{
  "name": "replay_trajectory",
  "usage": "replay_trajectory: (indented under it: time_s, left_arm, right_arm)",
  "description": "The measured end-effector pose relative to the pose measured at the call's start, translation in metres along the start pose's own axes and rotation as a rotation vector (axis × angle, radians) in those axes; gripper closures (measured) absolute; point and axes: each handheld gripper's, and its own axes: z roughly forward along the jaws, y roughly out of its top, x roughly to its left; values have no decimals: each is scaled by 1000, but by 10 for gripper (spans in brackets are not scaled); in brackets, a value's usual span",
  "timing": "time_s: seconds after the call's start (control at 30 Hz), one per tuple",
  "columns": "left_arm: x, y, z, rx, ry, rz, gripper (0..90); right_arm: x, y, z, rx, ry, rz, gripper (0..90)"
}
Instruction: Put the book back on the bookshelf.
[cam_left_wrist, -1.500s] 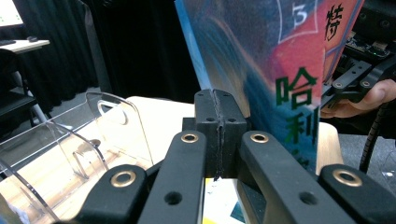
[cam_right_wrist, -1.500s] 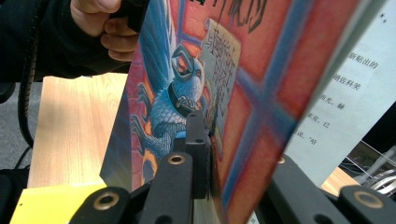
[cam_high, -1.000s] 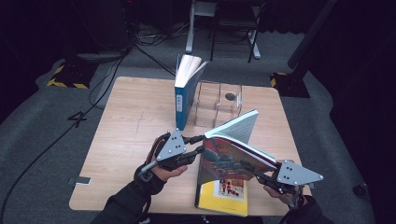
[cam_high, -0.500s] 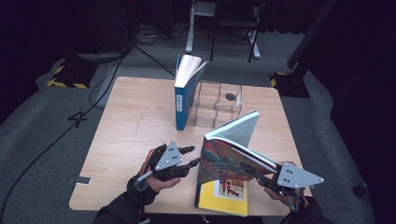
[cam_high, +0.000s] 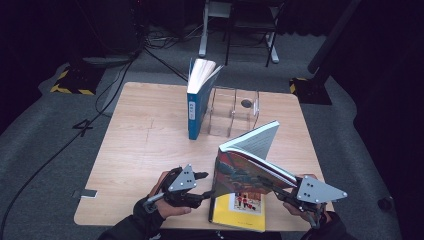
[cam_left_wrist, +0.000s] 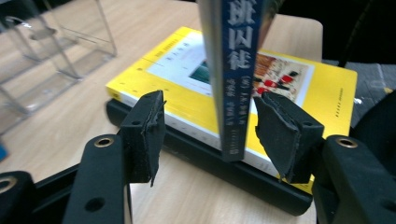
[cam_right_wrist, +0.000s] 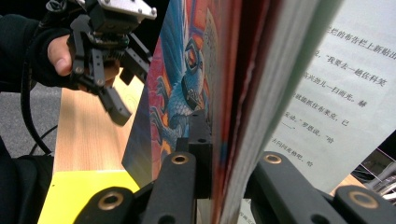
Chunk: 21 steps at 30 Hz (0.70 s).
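A colourful paperback (cam_high: 245, 167) is held tilted above the table, with its upper pages fanned open. My right gripper (cam_high: 280, 192) is shut on its lower right edge; the right gripper view shows the jaws clamped on cover and pages (cam_right_wrist: 219, 158). My left gripper (cam_high: 206, 184) is low at the book's left edge. Its jaws have just been opening, and the book's blue spine (cam_left_wrist: 236, 70) stands between the pads (cam_left_wrist: 144, 130) with a gap on each side. Beneath lies a yellow book (cam_high: 240, 212) flat on a black one (cam_left_wrist: 243, 177).
A blue book (cam_high: 196, 102) stands upright with fanned pages against a clear acrylic stand (cam_high: 234, 111) at the back of the wooden table (cam_high: 140, 150). The table's front edge runs just under both hands. Cables and chair legs lie on the floor beyond.
The left gripper has sunk from the raised book's upper left corner toward the table, and its jaws stand wider. The right gripper and the book have kept still.
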Motion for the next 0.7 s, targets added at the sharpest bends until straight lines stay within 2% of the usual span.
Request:
replay_trajectory:
  time_s: [0.07,0.17,0.3,0.53,0.7]
  left_arm:
    - [-1,1,5,0,-9,0,418]
    - [1,7,6,-36,-25,-14,419]
    - [3,24,2,-116,-33,-11,421]
    - [2,60,0,-203,-41,55,422]
    - [0,86,-6,-245,-52,106,422]
  right_arm:
    - [0,0,0,1,1,1,830]
    - [1,0,-1,1,3,2,830]
    - [2,0,-2,2,5,-4,830]
    - [3,0,-3,-1,9,-5,827]
    - [4,-1,-4,0,15,-1,826]
